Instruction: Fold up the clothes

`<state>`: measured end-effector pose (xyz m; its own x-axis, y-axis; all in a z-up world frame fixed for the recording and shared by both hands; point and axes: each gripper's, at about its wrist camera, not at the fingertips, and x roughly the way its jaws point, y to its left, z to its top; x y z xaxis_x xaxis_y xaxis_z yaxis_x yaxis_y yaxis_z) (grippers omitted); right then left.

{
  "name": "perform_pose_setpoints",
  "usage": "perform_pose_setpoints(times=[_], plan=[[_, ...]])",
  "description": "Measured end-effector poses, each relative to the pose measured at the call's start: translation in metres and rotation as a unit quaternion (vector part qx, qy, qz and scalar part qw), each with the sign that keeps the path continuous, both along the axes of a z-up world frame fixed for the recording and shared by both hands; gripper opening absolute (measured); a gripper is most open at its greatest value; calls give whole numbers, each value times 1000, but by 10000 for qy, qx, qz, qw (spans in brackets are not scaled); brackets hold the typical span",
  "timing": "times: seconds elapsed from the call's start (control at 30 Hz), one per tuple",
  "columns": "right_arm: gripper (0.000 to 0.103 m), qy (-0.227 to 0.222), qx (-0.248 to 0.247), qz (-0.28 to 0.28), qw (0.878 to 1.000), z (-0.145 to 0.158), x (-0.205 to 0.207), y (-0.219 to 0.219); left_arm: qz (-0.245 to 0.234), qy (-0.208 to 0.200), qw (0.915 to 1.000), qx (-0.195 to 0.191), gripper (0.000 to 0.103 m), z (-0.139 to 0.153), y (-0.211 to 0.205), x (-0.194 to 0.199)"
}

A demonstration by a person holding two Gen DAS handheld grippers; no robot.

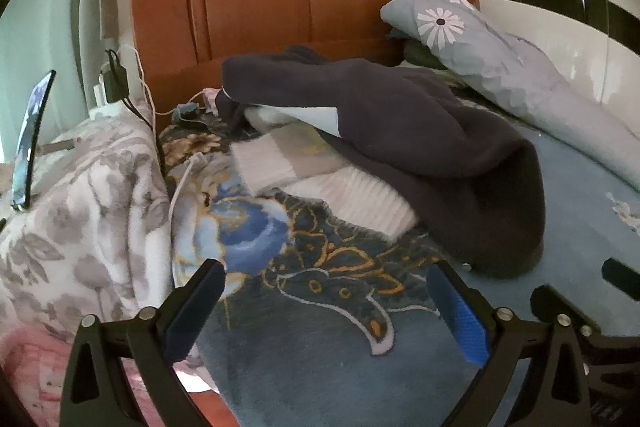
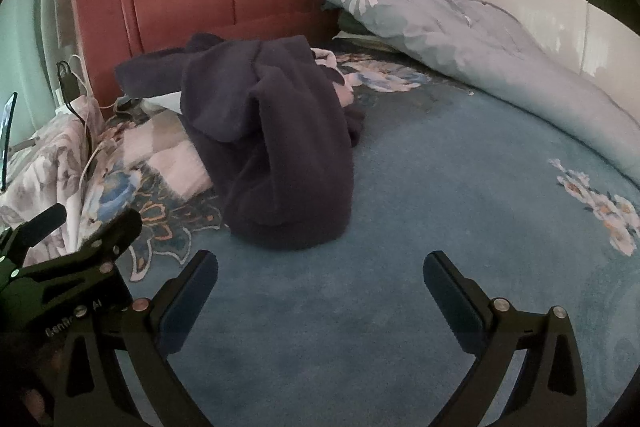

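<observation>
Clothes on the bed: one dark fleece (image 2: 272, 147) heaped over one white knit (image 1: 332, 183).

Left gripper (image 1: 328, 307) and right gripper (image 2: 320, 299) both spread wide, holding nothing, above the bedspread (image 2: 440, 207).

Bed (image 2: 400, 307) w/ blue floral cover: dark fleece garment (image 2: 272, 147) heaped ahead of hand-held gripper (image 2: 320, 287), over pale knit (image 1: 340, 187); grey quilt (image 2: 500, 59) far right.

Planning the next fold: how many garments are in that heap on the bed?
2 visible: a dark fleece garment on top, and a white ribbed knit under its left side. More may be hidden beneath.
</observation>
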<state>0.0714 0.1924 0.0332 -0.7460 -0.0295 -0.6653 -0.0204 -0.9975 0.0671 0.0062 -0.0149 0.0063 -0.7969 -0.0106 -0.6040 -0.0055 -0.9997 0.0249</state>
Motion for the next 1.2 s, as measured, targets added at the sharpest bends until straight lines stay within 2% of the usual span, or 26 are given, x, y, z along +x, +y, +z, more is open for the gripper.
perform_pose_setpoints(times=[0.17, 0.37, 0.47, 0.57, 0.7, 0.8, 0.9, 0.93, 1.0, 1.13, 1.2], plan=[[103, -90, -24, 25, 10000, 3, 0, -4, -50, 4, 9998, 182, 103, 1, -6, -4], [103, -230, -197, 194, 9994, 9, 6, -11, -190, -66, 9978, 631, 103, 2, -13, -7], [103, -248, -376, 298, 9985, 11, 12, -12, -319, 65, 9978, 575, 103, 5, -10, -5], [103, -117, -571, 306, 9978, 20, 17, -6, -340, 286, 9973, 579, 103, 11, -10, 0], [103, 230, -875, 538, 9944, 53, 5, 12, -227, 404, 9961, 748, 103, 17, -24, 1], [103, 383, -621, 709, 9948, 78, -29, 14, -201, 452, 9919, 1173, 103, 19, -36, 0], [103, 161, -412, 920, 9948, 84, -73, 4, -317, 391, 9819, 1828, 103, 18, -48, -2], [103, 12, -278, 988, 9947, 82, -89, -3, -376, 328, 9810, 1877, 103, 17, -49, -3], [103, -287, -11, 1123, 9933, 78, -119, -17, -410, 278, 9821, 1815, 103, 18, -49, -5], [103, -495, 1213, 1485, 9802, 52, -152, -57, -362, 349, 9895, 1357, 103, 21, -46, -6], [102, -620, 1053, 1387, 9828, 46, -154, -49, -422, 290, 9913, 1214, 103, 21, -45, -7]])
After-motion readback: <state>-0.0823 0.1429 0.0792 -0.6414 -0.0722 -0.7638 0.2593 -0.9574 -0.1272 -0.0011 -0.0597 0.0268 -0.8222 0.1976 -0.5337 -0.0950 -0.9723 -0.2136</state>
